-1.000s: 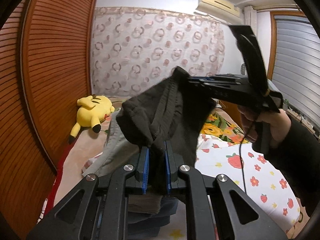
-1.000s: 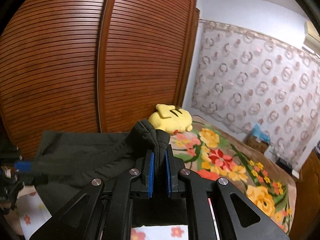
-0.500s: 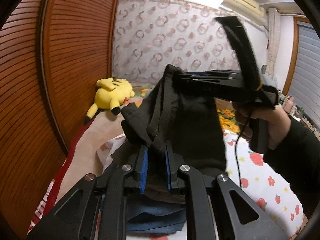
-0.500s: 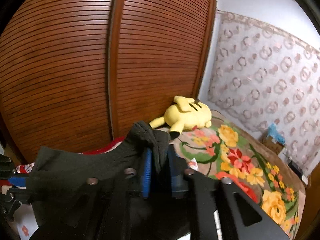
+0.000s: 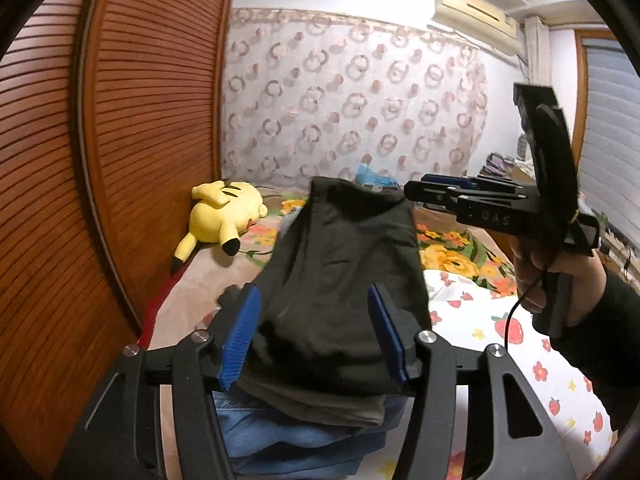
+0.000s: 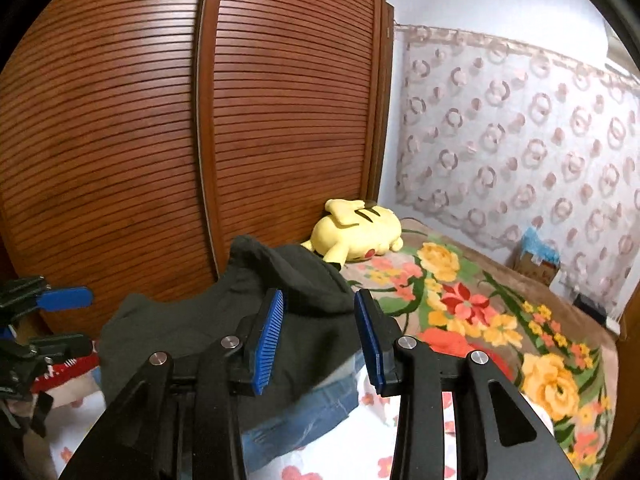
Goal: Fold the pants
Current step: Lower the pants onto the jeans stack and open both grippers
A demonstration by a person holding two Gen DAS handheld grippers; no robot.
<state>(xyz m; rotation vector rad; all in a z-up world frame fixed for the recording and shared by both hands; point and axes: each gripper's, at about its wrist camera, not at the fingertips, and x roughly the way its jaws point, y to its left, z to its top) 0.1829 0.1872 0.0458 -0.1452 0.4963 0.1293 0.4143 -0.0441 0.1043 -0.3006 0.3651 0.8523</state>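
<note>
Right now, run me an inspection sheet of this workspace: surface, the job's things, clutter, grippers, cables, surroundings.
Surface: bed with a white strawberry-print sheet near the grippers; floral blanket beyond.
Job's things: dark pants, bunched in a heap on top of blue jeans.
Clutter: yellow plush toy by the wardrobe; small box with a blue bag at the far side of the bed.
Grippers: left gripper open, pads either side of the pants, not clamped; right gripper open, above the same heap.
Cables: thin black cable hanging from the right gripper's handle.
Surroundings: slatted wooden wardrobe, ring-patterned curtain, air conditioner.
</note>
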